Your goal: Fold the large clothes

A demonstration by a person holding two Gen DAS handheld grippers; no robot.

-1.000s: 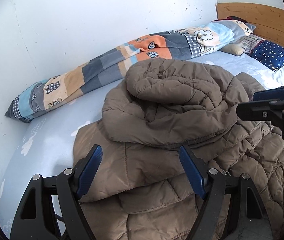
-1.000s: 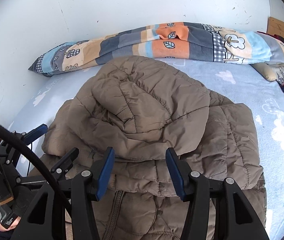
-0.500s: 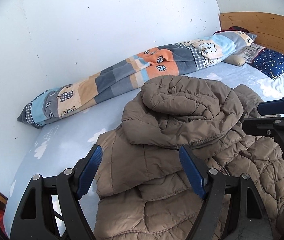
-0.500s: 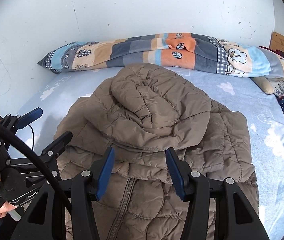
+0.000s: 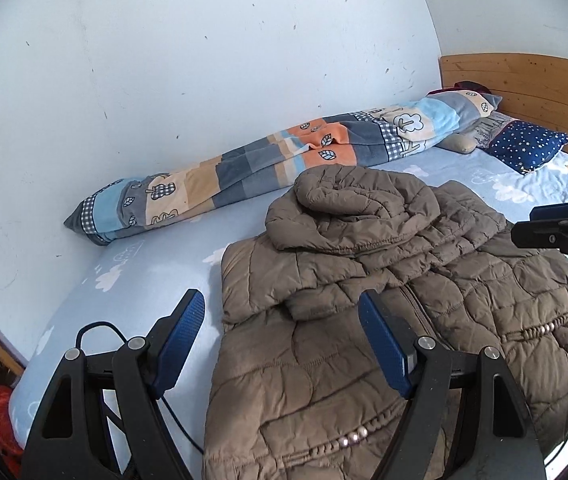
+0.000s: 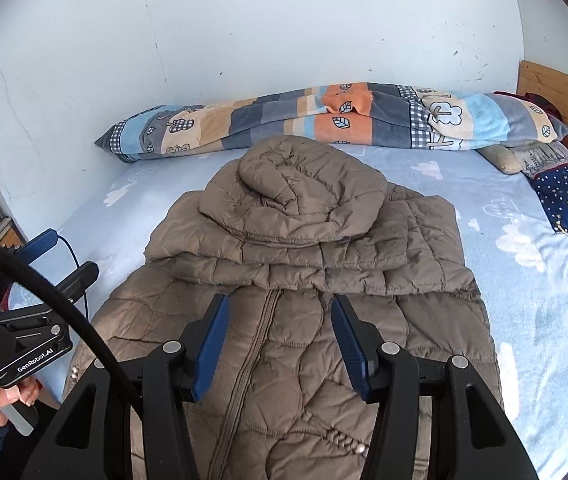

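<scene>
The brown padded coat [image 6: 304, 320] lies on the bed [image 6: 524, 280], hood and upper part already folded down over the body. Left gripper [image 5: 284, 344] and right gripper [image 6: 279, 344] hover above it, jaws apart and empty. Next probably comes taking the near hem; free sheet remains at both sides.

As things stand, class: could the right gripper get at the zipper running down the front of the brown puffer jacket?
Probably yes. The right gripper hangs open and empty above the jacket, with the zipper lying exposed just ahead between its fingers. Nothing covers that stretch; the folded hood lies farther back.
</scene>
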